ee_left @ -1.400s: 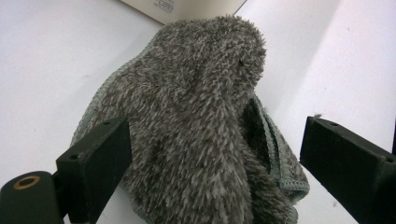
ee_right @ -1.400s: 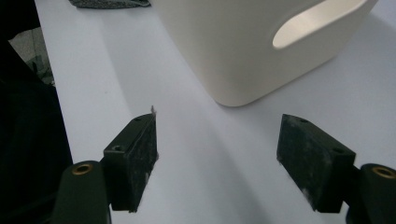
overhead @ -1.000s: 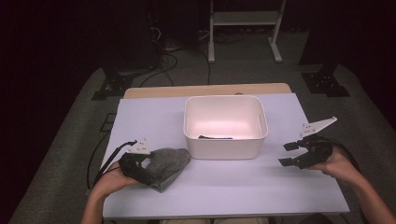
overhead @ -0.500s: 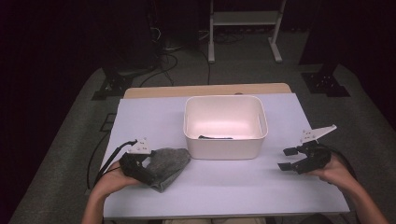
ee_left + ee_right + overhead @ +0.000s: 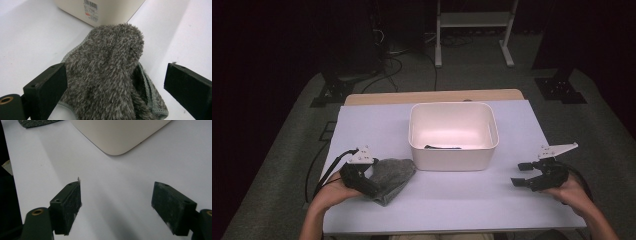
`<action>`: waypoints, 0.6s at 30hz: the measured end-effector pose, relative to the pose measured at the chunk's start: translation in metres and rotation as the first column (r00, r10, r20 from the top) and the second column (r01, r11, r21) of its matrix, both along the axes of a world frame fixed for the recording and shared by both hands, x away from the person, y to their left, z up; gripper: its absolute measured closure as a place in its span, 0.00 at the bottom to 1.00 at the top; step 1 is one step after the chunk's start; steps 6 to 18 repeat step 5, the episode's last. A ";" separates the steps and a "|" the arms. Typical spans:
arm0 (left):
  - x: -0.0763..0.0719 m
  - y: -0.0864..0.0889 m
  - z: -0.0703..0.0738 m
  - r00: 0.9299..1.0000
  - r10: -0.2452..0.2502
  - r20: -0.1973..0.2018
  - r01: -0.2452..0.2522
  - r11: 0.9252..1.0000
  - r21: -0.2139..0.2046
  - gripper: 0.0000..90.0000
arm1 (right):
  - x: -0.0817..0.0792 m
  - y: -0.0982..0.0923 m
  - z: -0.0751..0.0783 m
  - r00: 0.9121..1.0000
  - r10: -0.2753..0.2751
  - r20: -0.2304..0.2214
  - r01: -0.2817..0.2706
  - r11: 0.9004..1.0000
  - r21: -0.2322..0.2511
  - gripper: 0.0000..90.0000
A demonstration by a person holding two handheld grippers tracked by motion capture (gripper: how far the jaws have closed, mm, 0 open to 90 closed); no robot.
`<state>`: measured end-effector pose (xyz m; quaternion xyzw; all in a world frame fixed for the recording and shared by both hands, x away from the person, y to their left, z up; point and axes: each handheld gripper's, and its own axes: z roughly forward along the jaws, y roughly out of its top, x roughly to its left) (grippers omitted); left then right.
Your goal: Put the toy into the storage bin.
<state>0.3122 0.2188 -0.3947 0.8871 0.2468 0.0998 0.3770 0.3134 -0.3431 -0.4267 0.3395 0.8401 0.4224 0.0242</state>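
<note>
Left gripper (image 5: 371, 186) fingers spread wide; right gripper (image 5: 523, 174) just opening, empty.

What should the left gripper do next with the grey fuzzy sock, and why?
Probably close the left gripper on the grey fuzzy sock. Its jaws stand open on either side of the sock, one touching the pile, the other clear of it, so nothing is gripped yet. The sock lies on the table beside the white bin, where a dark item already lies.
</note>
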 end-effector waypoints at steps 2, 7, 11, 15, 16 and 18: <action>0.000 0.000 0.000 1.000 -0.003 0.001 0.003 1.000 0.004 0.05 | -0.002 0.000 -0.005 1.000 -0.011 0.003 0.011 1.000 0.013 0.24; 0.001 0.000 0.000 1.000 -0.002 0.002 0.002 1.000 0.008 0.05 | -0.006 0.001 -0.010 0.999 -0.043 0.017 0.042 0.999 0.032 0.23; 0.001 0.000 0.000 1.000 -0.002 0.002 0.002 1.000 0.008 0.05 | -0.006 0.001 -0.010 0.999 -0.043 0.017 0.042 0.999 0.032 0.23; 0.001 0.000 0.000 1.000 -0.002 0.002 0.002 1.000 0.008 0.05 | -0.006 0.001 -0.010 0.999 -0.043 0.017 0.042 0.999 0.032 0.23; 0.001 0.000 0.000 1.000 -0.002 0.002 0.002 1.000 0.008 0.05 | -0.006 0.001 -0.010 0.999 -0.043 0.017 0.042 0.999 0.032 0.23; 0.001 0.000 0.000 1.000 -0.002 0.002 0.002 1.000 0.008 0.05 | -0.006 0.001 -0.010 0.999 -0.043 0.017 0.042 0.999 0.032 0.23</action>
